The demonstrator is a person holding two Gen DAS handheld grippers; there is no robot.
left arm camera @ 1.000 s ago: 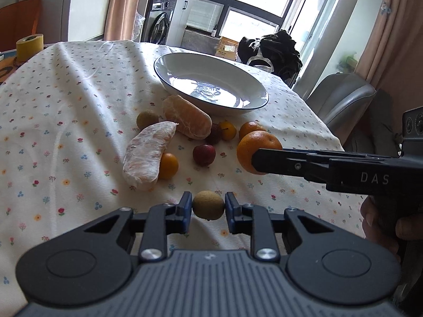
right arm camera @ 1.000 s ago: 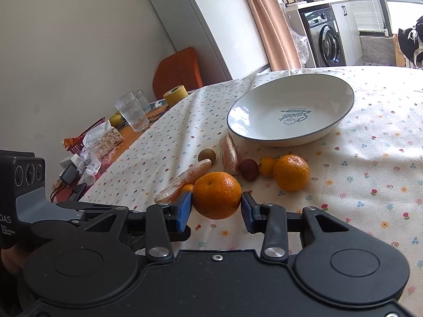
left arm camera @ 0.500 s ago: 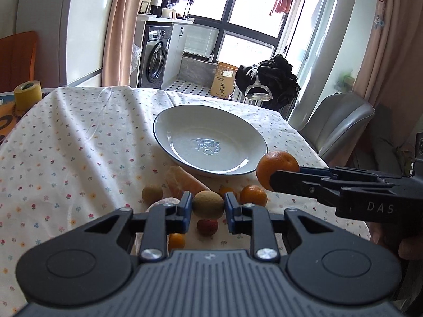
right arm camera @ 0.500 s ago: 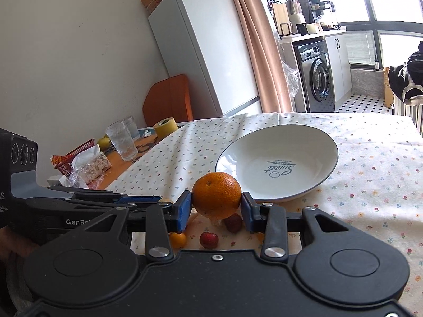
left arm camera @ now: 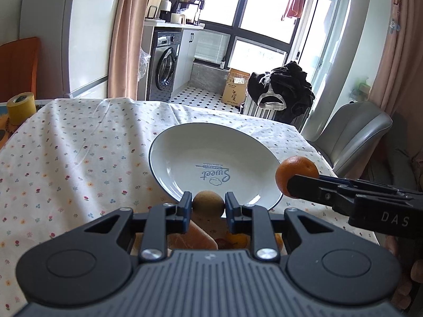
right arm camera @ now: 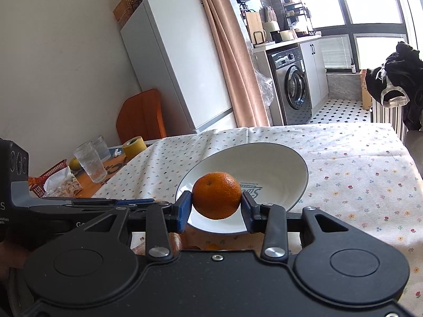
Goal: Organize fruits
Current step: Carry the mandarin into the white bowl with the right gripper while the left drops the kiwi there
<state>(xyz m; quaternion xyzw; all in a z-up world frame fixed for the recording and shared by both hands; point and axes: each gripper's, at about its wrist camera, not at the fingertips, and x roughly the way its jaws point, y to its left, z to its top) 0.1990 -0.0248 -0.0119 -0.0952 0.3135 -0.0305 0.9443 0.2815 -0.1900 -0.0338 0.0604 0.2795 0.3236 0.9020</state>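
My left gripper (left arm camera: 207, 205) is shut on a small brown-green kiwi (left arm camera: 207, 204), held in the air just before the near rim of the white plate (left arm camera: 169, 169). My right gripper (right arm camera: 216, 208) is shut on a large orange (right arm camera: 216, 196), raised over the near edge of the same plate (right arm camera: 296, 174). In the left wrist view that orange (left arm camera: 296, 170) and the right gripper's fingers (left arm camera: 312, 189) hang at the plate's right rim. Below my grippers, a peeled citrus piece (left arm camera: 195, 236) and small fruits (left arm camera: 236, 239) lie on the cloth, mostly hidden.
The flowered tablecloth (left arm camera: 79, 153) covers the table. At the far left stand a yellow tape roll (right arm camera: 134, 146), glasses (right arm camera: 90, 162) and a red basket (right arm camera: 50, 174). A grey chair (left arm camera: 351, 137) is at the table's right side. A hand (left arm camera: 412, 272) holds the right gripper.
Both grippers have risen from the cloth and moved forward to the plate, each still carrying its fruit. The loose fruits have slipped down behind the gripper bodies.
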